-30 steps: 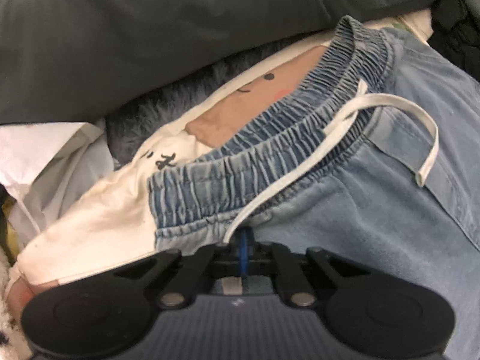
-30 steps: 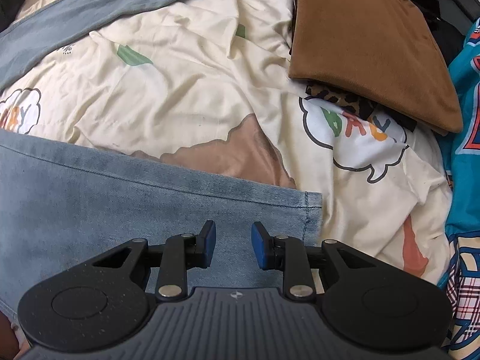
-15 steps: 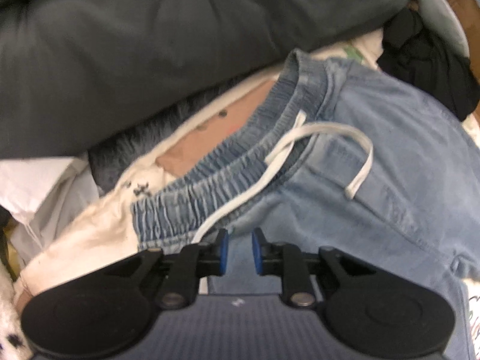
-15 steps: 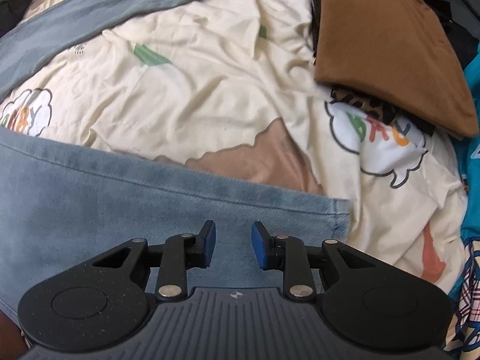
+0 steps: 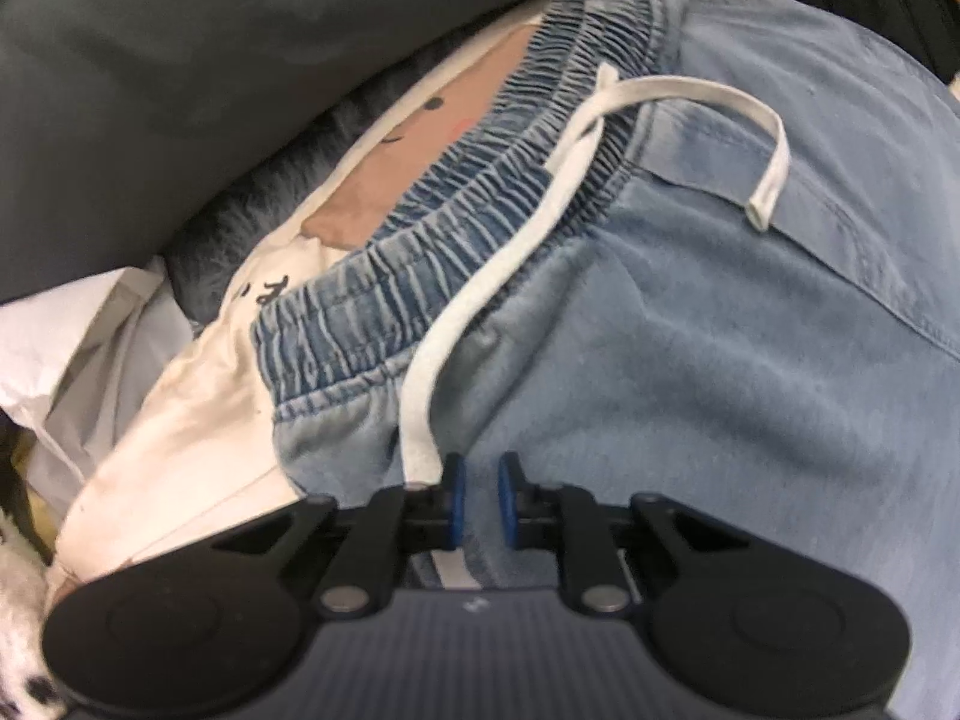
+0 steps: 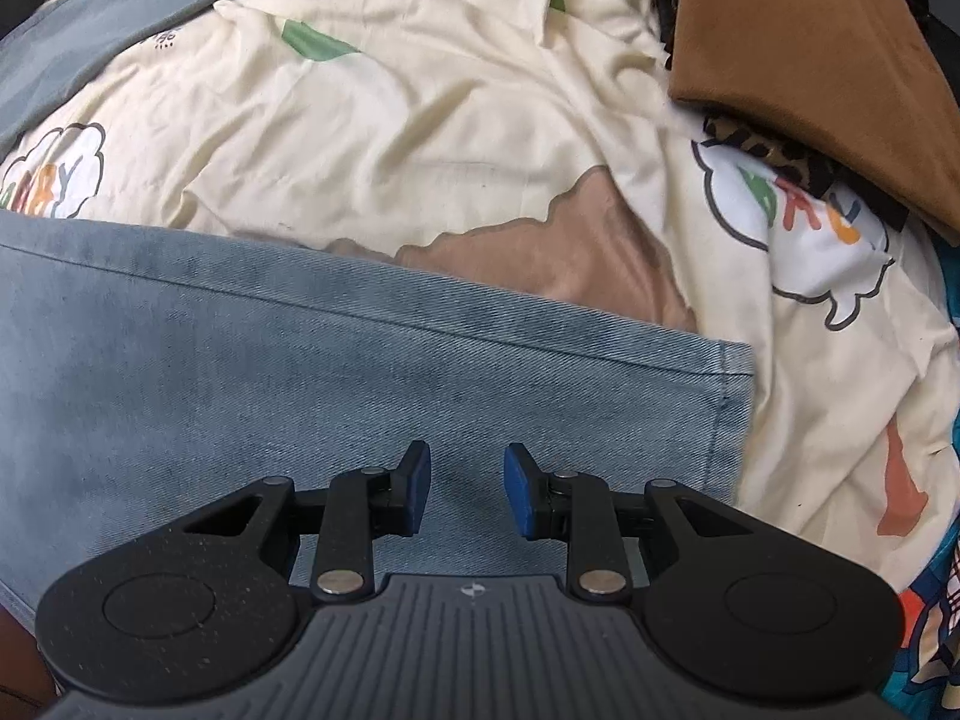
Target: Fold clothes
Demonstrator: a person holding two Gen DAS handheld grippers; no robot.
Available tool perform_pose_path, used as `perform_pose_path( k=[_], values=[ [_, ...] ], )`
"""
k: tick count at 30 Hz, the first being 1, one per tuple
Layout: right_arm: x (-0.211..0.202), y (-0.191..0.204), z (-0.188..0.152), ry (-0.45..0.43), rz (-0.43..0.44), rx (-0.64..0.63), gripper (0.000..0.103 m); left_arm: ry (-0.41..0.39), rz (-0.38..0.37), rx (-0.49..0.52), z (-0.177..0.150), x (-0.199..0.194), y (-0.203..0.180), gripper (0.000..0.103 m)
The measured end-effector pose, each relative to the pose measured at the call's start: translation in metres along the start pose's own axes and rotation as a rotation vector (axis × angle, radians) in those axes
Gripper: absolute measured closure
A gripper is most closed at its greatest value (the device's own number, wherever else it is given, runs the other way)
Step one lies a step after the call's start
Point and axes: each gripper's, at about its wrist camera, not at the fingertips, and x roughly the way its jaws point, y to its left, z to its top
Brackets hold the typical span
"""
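Observation:
Light blue denim trousers lie on a cream printed bedsheet. Their elastic waistband and white drawstring fill the left wrist view. My left gripper hovers just below the waistband, jaws a narrow gap apart and closing, with only flat denim showing in the gap and the drawstring beside the left finger. In the right wrist view one trouser leg ends in a hem. My right gripper stands open above that leg, left of the hem, holding nothing.
A dark grey pillow lies beyond the waistband. A folded brown garment sits on a leopard-print cloth at the upper right. A grey-blue cloth crosses the upper left, and teal fabric edges the right.
The left gripper's jaws went from shut to slightly apart, and it shifted along the waistband. The right gripper sank toward the trouser leg, whose hem now sits further right in view.

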Motion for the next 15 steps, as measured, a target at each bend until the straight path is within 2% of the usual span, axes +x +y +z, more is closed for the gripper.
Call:
perform_pose_path(
  k=[3, 7, 10, 11, 14, 15],
  values=[
    [-0.003, 0.003, 0.002, -0.009, 0.005, -0.006, 0.069, -0.009, 0.003, 0.013, -0.003, -0.007, 0.001, 0.092],
    [-0.007, 0.005, 0.003, -0.016, 0.011, -0.022, 0.069, -0.047, -0.056, -0.032, -0.010, -0.024, 0.013, 0.091],
    [-0.009, 0.002, 0.002, -0.014, 0.016, -0.019, 0.069, -0.066, -0.066, -0.029, -0.016, -0.034, 0.019, 0.090],
    [-0.010, 0.001, 0.002, -0.014, 0.016, -0.013, 0.069, -0.073, -0.071, -0.024, -0.019, -0.037, 0.022, 0.089],
    [-0.015, -0.005, 0.002, -0.023, 0.014, 0.001, 0.069, -0.086, -0.104, -0.024, -0.026, -0.046, 0.030, 0.072],
    [-0.017, -0.007, 0.001, -0.027, 0.014, 0.006, 0.069, -0.087, -0.115, -0.023, -0.028, -0.048, 0.032, 0.072]
  ],
)
